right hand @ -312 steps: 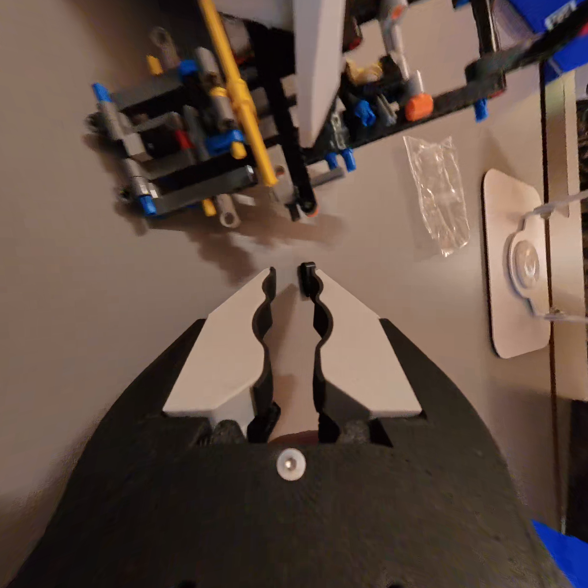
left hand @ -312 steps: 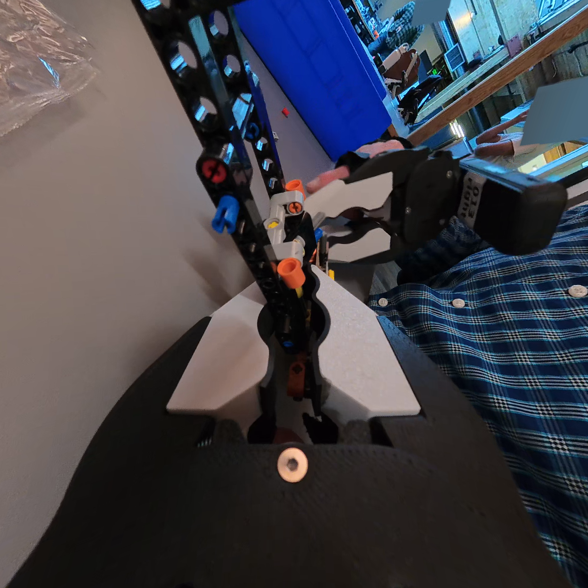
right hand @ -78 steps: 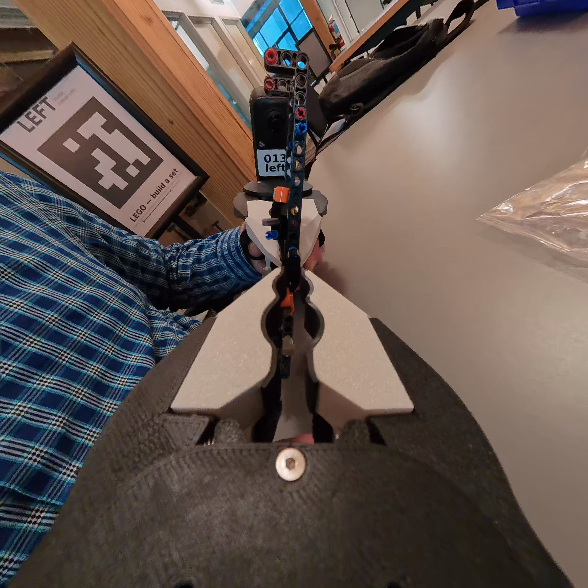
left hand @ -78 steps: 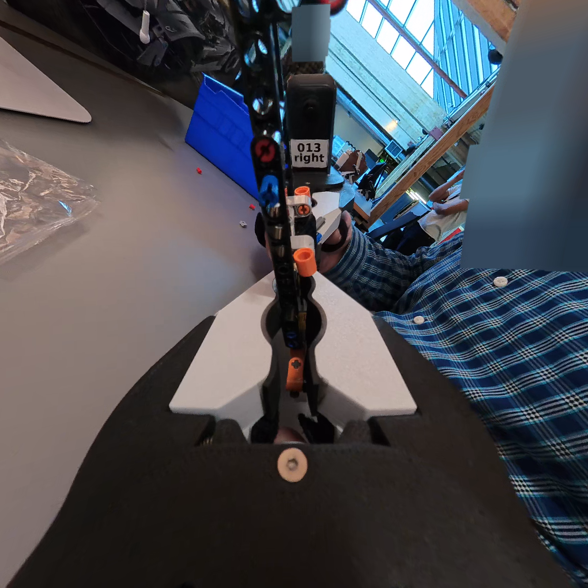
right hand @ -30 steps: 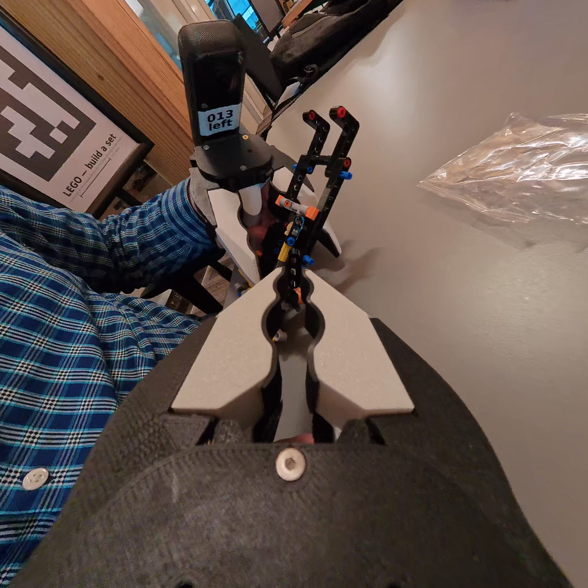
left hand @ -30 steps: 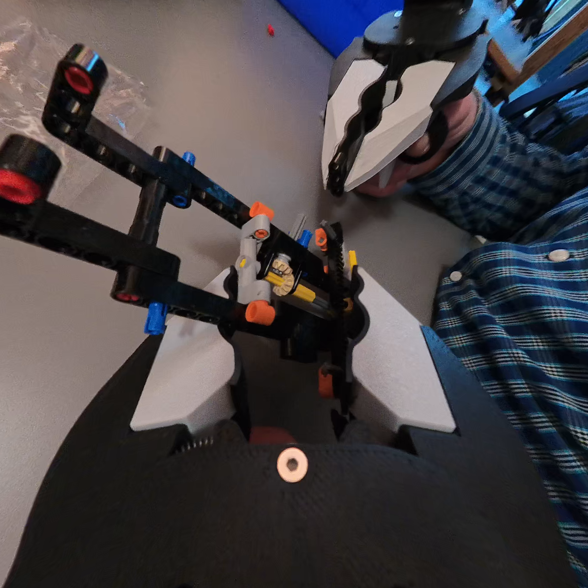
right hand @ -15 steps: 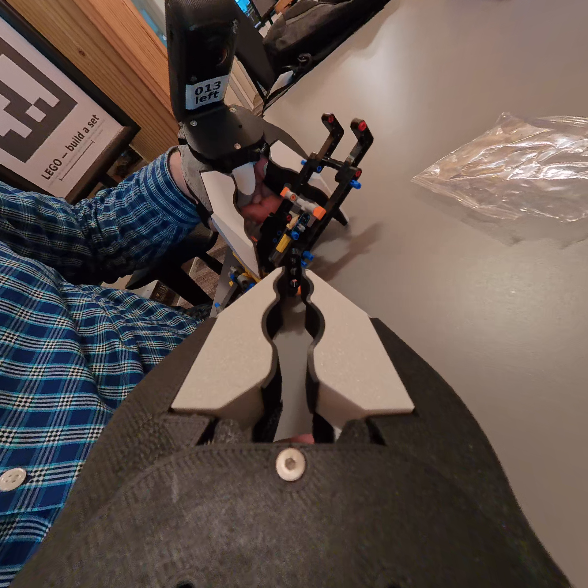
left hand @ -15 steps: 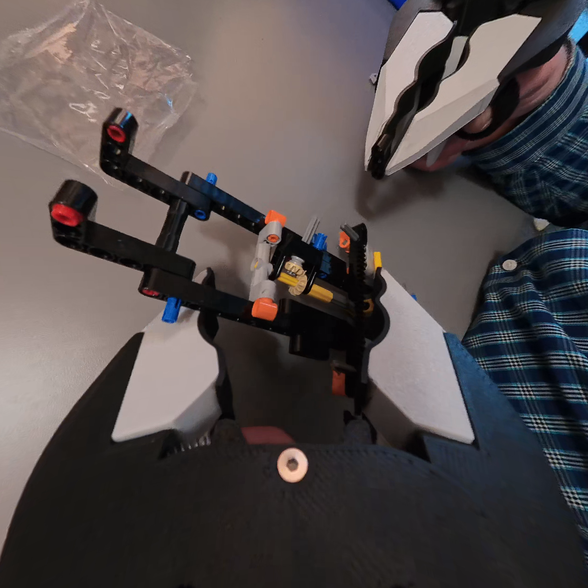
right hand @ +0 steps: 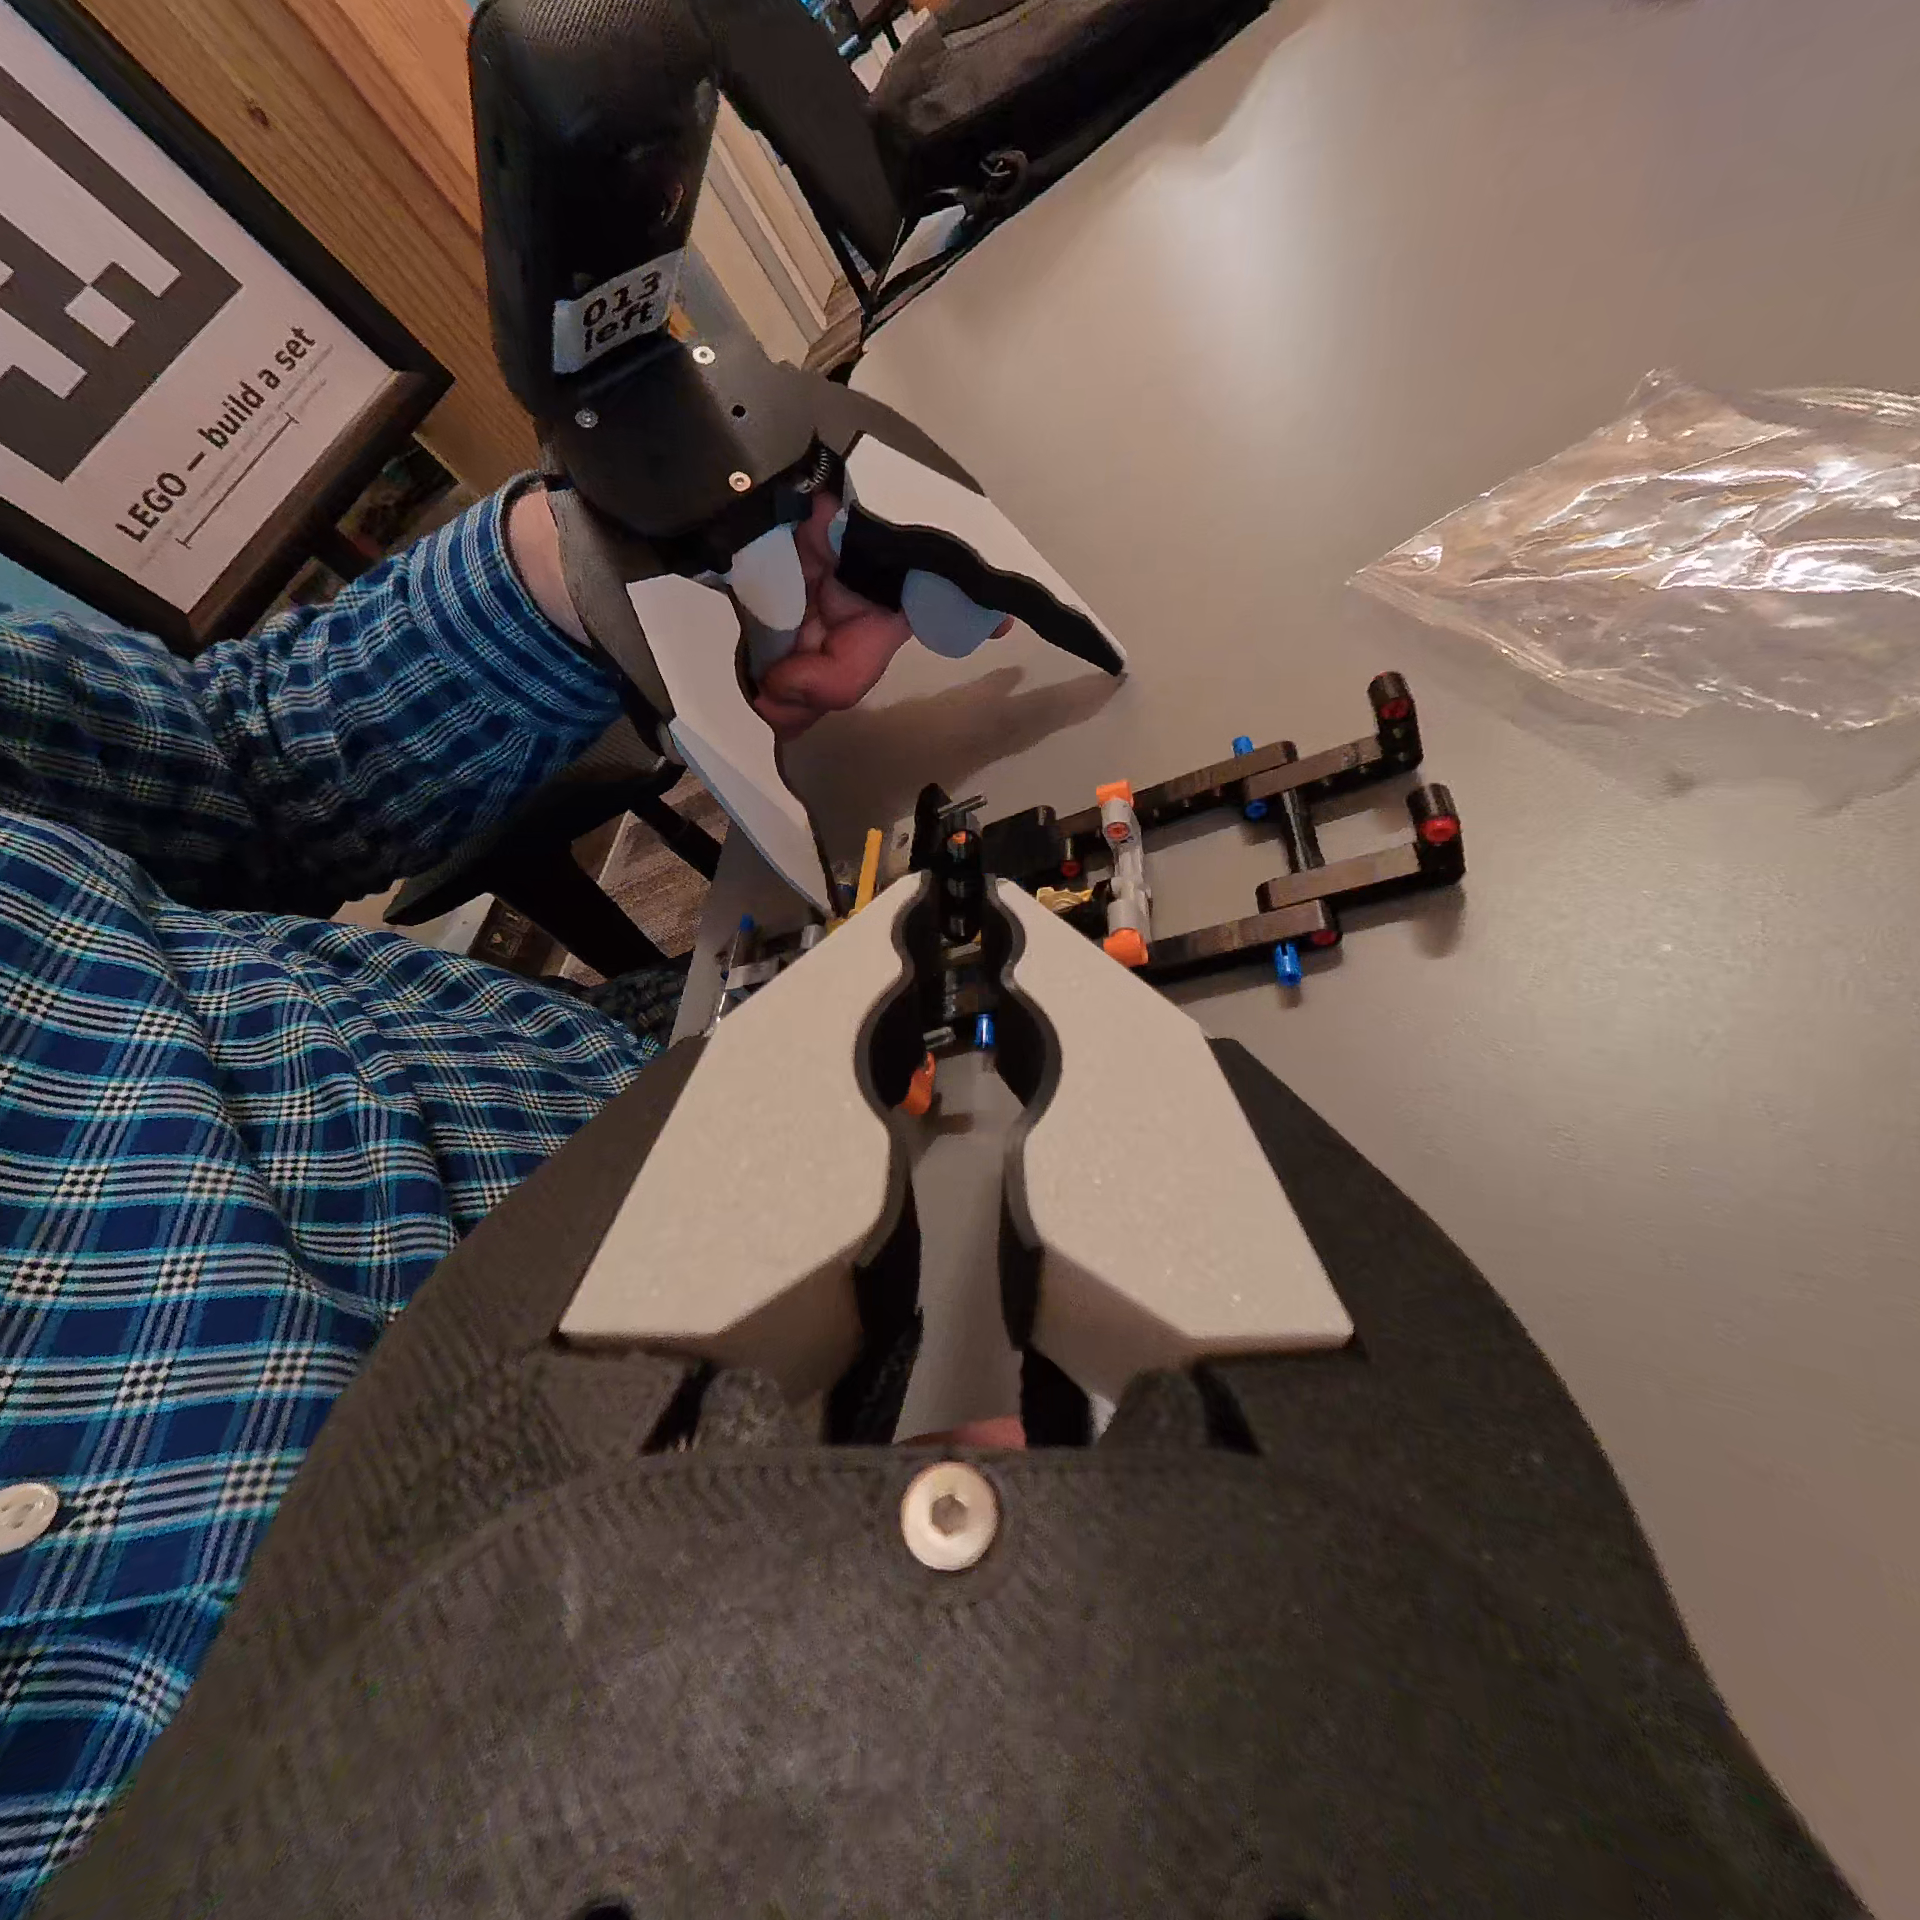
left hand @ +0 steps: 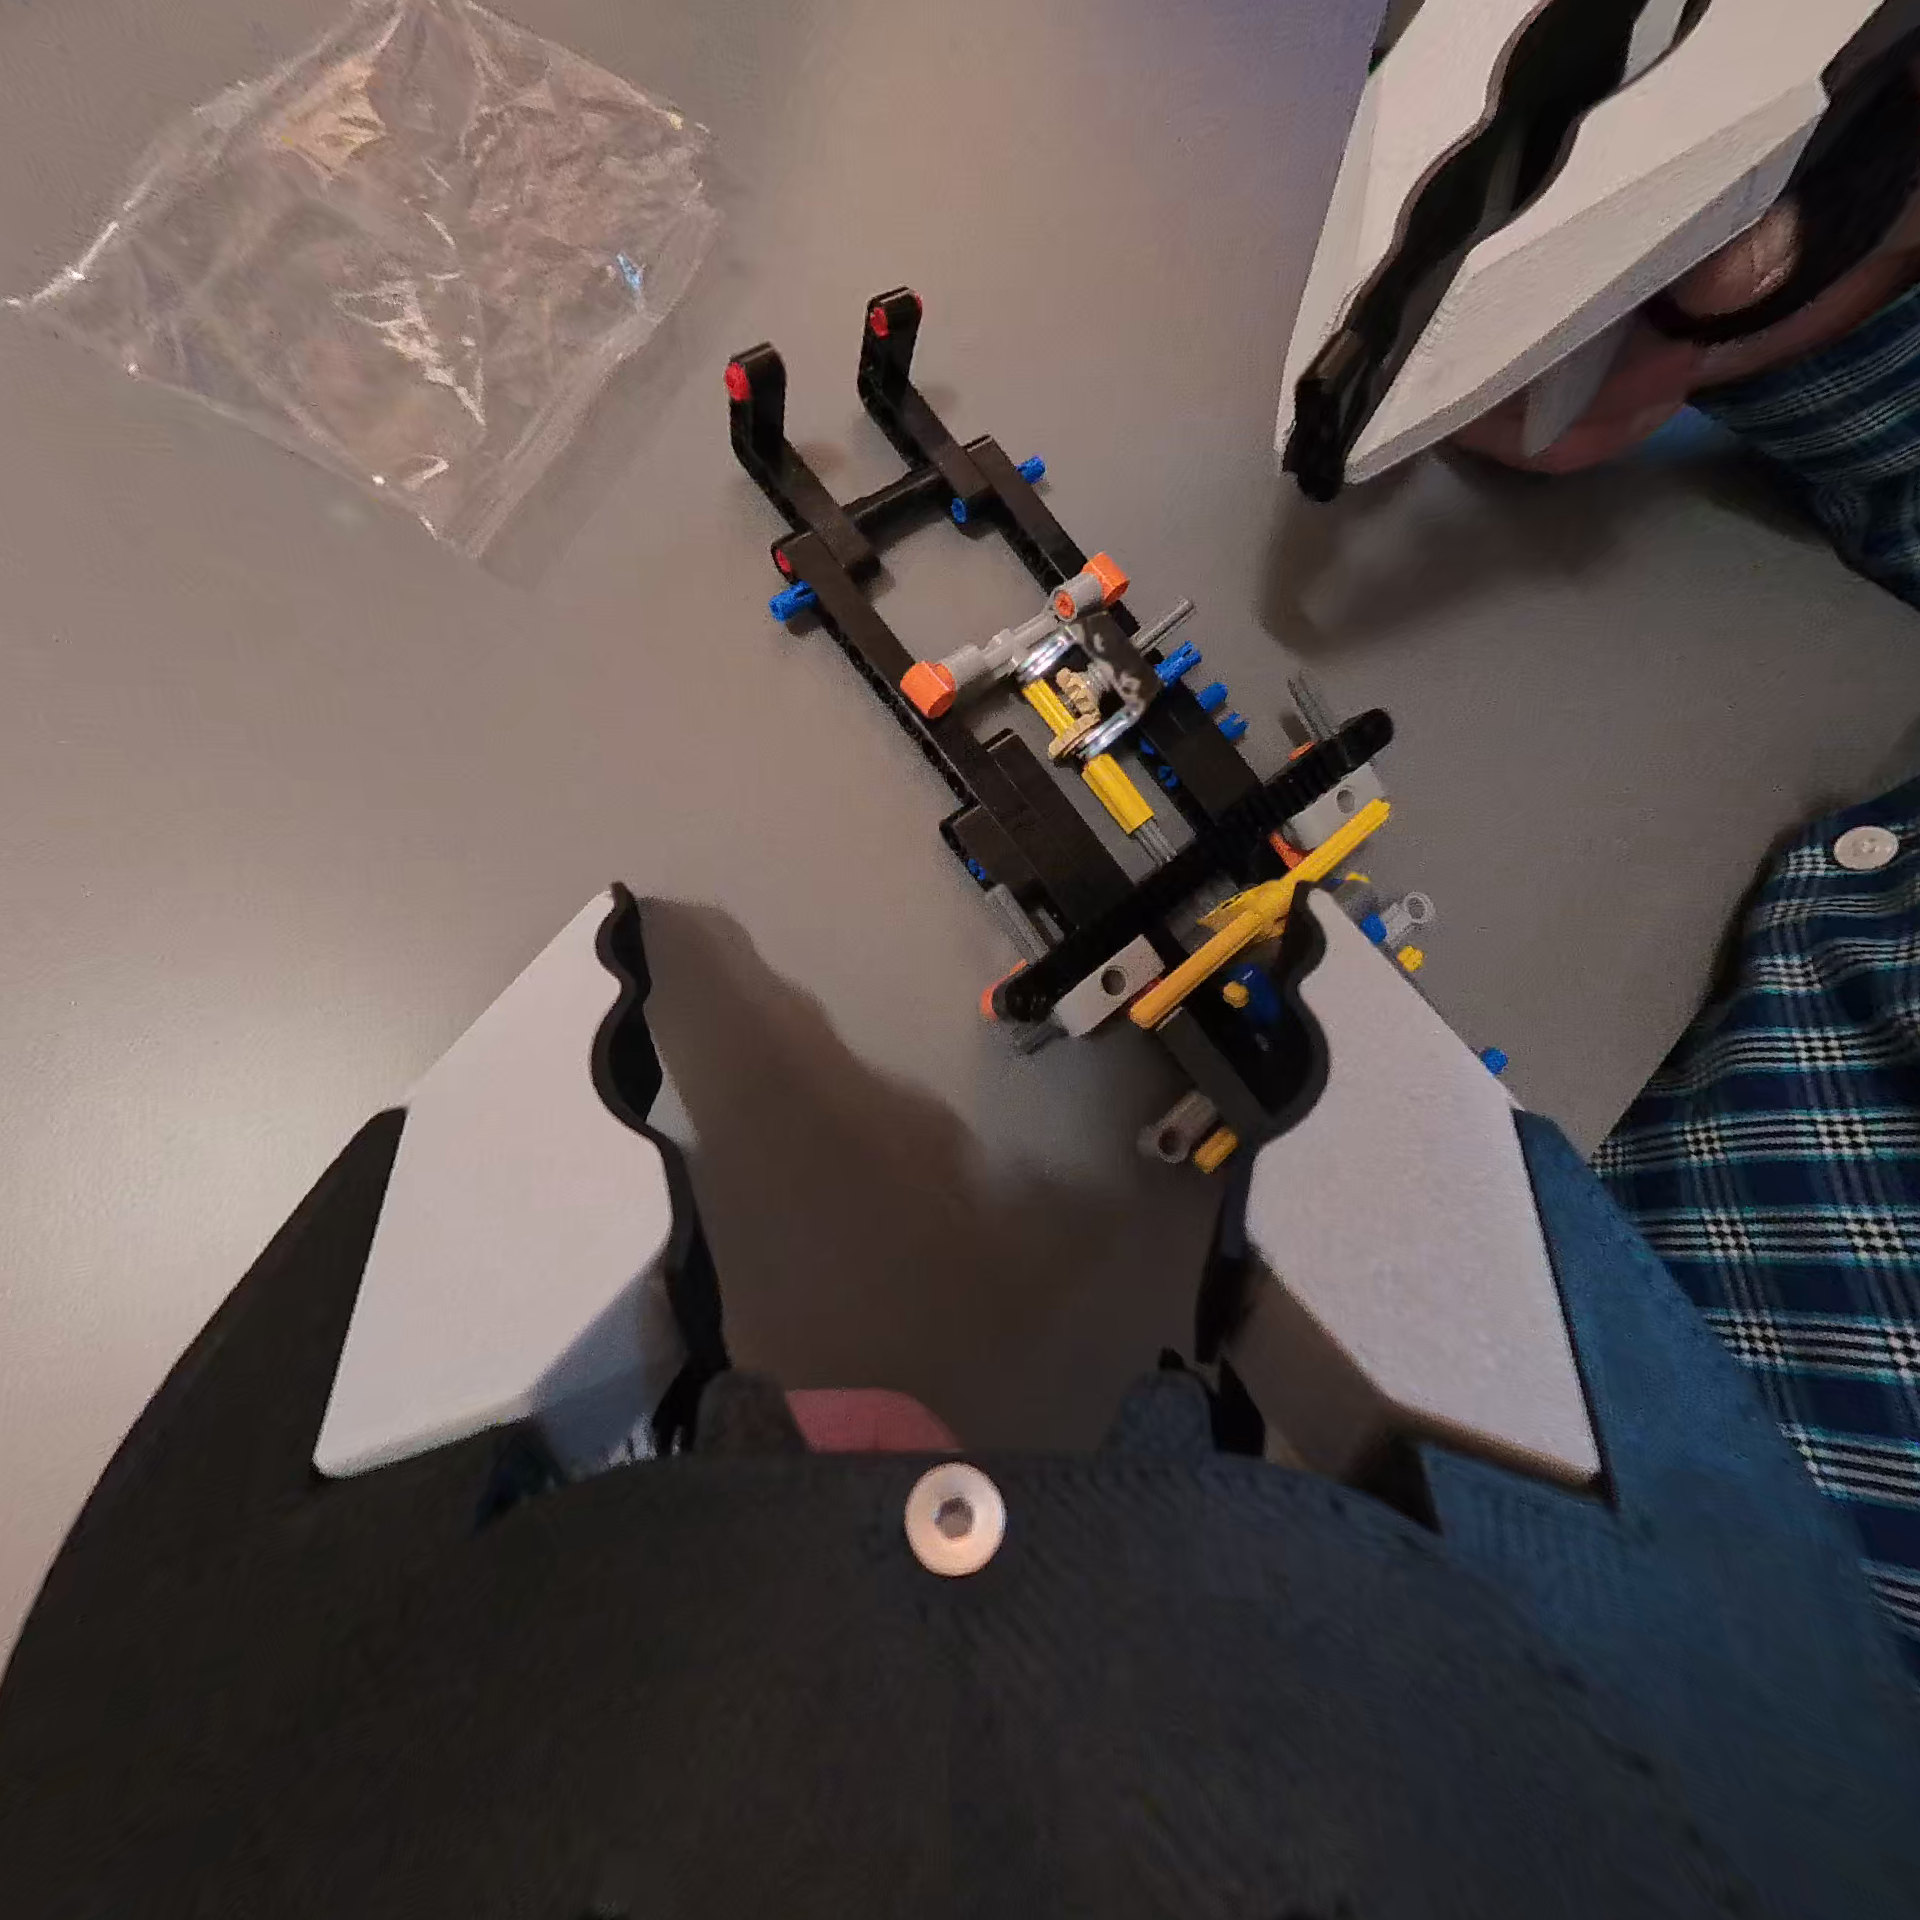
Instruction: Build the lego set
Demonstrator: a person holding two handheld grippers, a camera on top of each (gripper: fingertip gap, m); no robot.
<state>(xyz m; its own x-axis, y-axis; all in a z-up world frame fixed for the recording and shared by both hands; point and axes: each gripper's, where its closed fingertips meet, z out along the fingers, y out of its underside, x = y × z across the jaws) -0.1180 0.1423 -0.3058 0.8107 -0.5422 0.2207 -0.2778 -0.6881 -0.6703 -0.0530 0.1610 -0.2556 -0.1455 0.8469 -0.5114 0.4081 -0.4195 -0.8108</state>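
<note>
The lego model [left hand: 1039,707] is a long black beam frame with orange, blue, yellow and grey parts. It lies flat on the grey table. My left gripper [left hand: 966,904] is wide open above it. Its right finger [left hand: 1382,1143] hangs over the model's near end, which carries a yellow axle. My right gripper [left hand: 1314,468] is shut and empty, tip down, a short way right of the model. In the right wrist view the model [right hand: 1247,862] lies beyond my shut right gripper [right hand: 956,888] and shows through the gap between the fingers. The open left gripper [right hand: 971,779] hovers over its left end.
A crumpled clear plastic bag [left hand: 384,260] lies on the table beyond the model, also in the right wrist view [right hand: 1683,561]. The person's blue plaid shirt [left hand: 1766,1143] is at the table's near edge. A framed sign [right hand: 135,312] leans on a wooden wall.
My left gripper has opened fully and let go of the model, which now lies flat on the table. The left gripper has lifted away. The right gripper stays shut nearby.
</note>
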